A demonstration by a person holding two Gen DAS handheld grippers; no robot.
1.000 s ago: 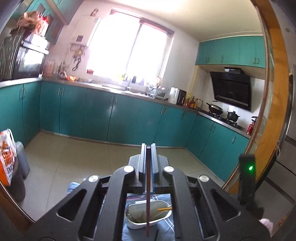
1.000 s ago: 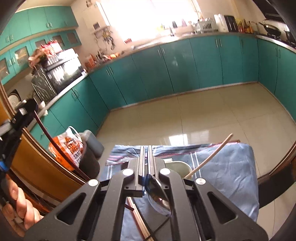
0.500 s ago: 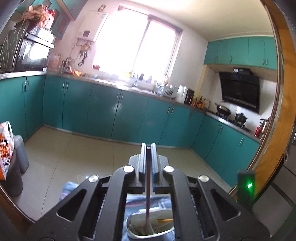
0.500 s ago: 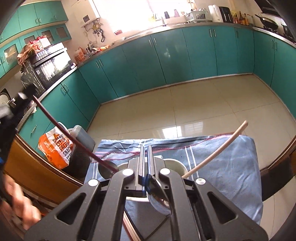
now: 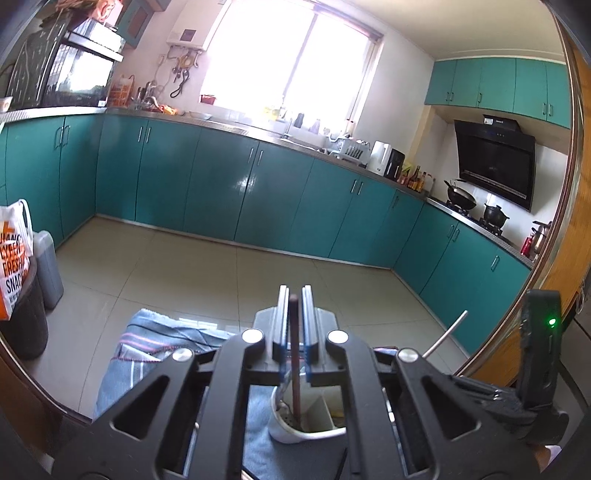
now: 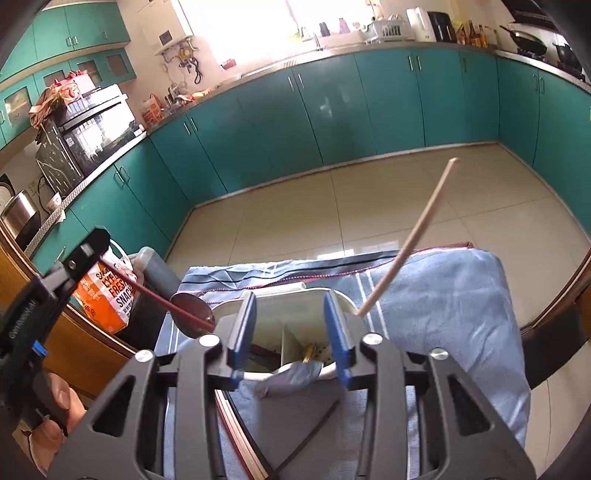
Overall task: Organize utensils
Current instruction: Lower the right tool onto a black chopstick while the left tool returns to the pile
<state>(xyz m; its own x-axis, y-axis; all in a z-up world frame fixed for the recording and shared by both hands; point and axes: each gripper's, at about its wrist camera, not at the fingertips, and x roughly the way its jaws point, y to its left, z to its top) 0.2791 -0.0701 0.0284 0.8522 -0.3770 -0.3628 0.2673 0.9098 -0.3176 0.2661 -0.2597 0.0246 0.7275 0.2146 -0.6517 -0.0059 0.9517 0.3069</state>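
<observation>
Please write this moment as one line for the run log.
left tool: shut on dark red chopstick, tip in white divided holder | right tool: open above holder | pale wooden chopstick: leaning in holder

One white utensil holder (image 6: 291, 301), two compartments visible. Two chopsticks: one dark red (image 5: 294, 354), one pale wood (image 6: 410, 240). One spoon (image 6: 192, 314). One blue striped cloth (image 6: 443, 295). Two grippers: left (image 5: 294, 295), right (image 6: 290, 332).

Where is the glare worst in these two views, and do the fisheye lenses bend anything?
Left wrist view: the big kitchen window is blown out white, with a sheen on the teal cabinet doors. Right wrist view: the window is overexposed too, and the steel-edged countertop curves strongly.
</observation>
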